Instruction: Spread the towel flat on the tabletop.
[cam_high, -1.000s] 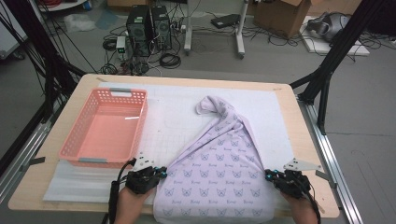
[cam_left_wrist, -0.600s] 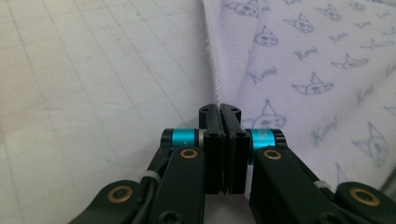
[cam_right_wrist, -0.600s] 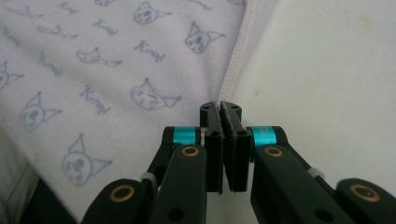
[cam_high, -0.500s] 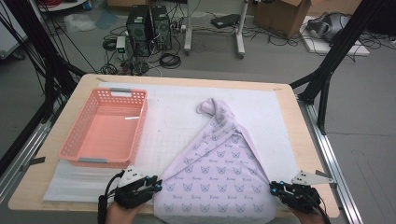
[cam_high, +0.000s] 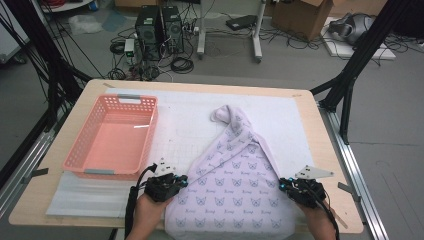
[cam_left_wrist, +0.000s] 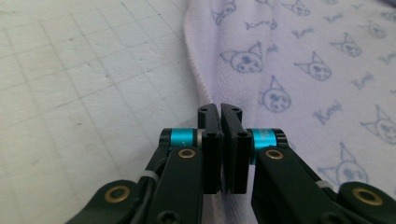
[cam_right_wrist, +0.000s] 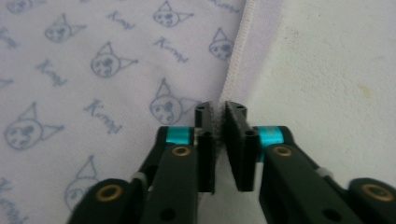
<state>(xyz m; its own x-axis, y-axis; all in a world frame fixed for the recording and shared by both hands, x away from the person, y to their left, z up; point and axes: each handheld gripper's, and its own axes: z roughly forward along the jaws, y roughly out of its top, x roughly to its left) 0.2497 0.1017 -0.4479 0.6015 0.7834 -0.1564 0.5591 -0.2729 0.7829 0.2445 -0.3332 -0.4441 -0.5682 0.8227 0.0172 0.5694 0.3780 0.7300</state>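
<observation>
High view: lilac cat-print towel (cam_high: 235, 185) lies on the white mat (cam_high: 195, 125) of the surface (cam_high: 320, 150), fanned wide toward the person and narrowing to a bunched, twisted corner at the far end, just right of the empty pink basket (cam_high: 112, 137). Left claw (cam_high: 176, 181) sits at the towel's left hem, right claw (cam_high: 286, 184) at its right hem, both near the front edge.

Left gripper view: left claw (cam_left_wrist: 219, 112) has just snapped closed, jaws nearly meeting, tips at the hem; cloth runs under them, but whether any fold is caught between the pads cannot be told. Right gripper view: right claw (cam_right_wrist: 218, 112) has also just closed, and a thin strip of stitched hem shows pinched between its jaws.

Risks, as a judgement: both bites look shallow, right at the edge stitching, so a lift or pull could let the hem slip out, more likely on the left. If one side holds and the other drops, the towel would swing and fold unevenly. The twisted far corner may drag or stay knotted instead of spreading flat. The front of the towel hangs at the surface edge; slack there could slide off. A sideways sweep to the left could knock the basket.
</observation>
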